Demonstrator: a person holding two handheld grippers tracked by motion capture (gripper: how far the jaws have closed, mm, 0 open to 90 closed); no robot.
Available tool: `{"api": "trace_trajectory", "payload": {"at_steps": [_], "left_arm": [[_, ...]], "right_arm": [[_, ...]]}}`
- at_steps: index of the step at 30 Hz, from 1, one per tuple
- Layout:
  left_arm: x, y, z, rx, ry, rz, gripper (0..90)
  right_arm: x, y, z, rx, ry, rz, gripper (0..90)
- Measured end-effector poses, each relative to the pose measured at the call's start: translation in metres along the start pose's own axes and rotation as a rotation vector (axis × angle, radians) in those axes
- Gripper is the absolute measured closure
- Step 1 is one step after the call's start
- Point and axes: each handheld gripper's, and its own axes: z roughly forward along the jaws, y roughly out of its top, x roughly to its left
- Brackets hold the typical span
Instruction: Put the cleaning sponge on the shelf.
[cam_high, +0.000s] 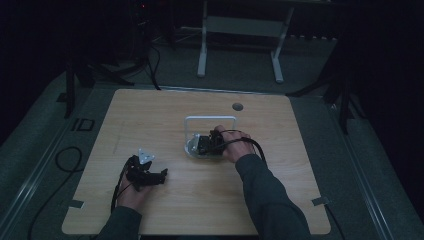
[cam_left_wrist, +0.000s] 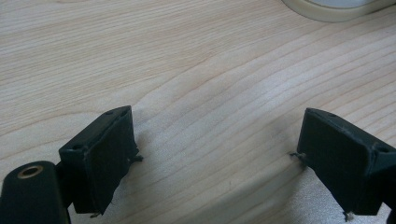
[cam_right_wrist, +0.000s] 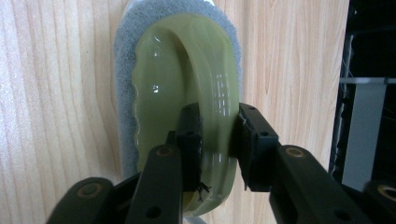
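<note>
Brush (cam_right_wrist: 182, 107) lies on the table (cam_high: 165, 107) beside the white stand (cam_high: 210, 120), long axis running straight out from the right gripper (cam_right_wrist: 219, 140), which pinches its arched handle, while the left gripper (cam_left_wrist: 215, 158) sits well apart, jaws spread and empty.

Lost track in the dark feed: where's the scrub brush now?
In the high view, the scrub brush lies at table centre, at the white stand's foot; the right gripper's fingers straddle its handle.

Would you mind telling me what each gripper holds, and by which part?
The right gripper straddles the scrubber at its arched handle; whether it grips cannot be told. The left gripper holds nothing.
</note>
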Motion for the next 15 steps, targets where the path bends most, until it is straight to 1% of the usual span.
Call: {"api": "trace_trajectory", "payload": {"at_steps": [3,6,9,12,15], "left_arm": [[0.0,0.0,0.0,0.001,0.0,-0.001,11.5],[0.0,0.0,0.0,0.0,0.0,0.0,11.5],[0.0,0.0,0.0,0.0,0.0,0.0,11.5],[0.0,0.0,0.0,0.0,0.0,0.0,11.5],[0.0,0.0,0.0,-0.001,0.0,-0.002,11.5]], "right_arm": [[0.0,-0.003,0.0,-0.005,0.0,0.012,62.0],[0.0,-0.006,0.0,0.003,-0.005,0.029,58.1],[-0.002,-0.008,-0.003,0.018,-0.014,0.06,54.1],[-0.002,-0.009,-0.007,0.001,-0.023,0.072,51.7],[-0.003,-0.012,-0.012,-0.022,-0.027,0.102,48.6]]}}
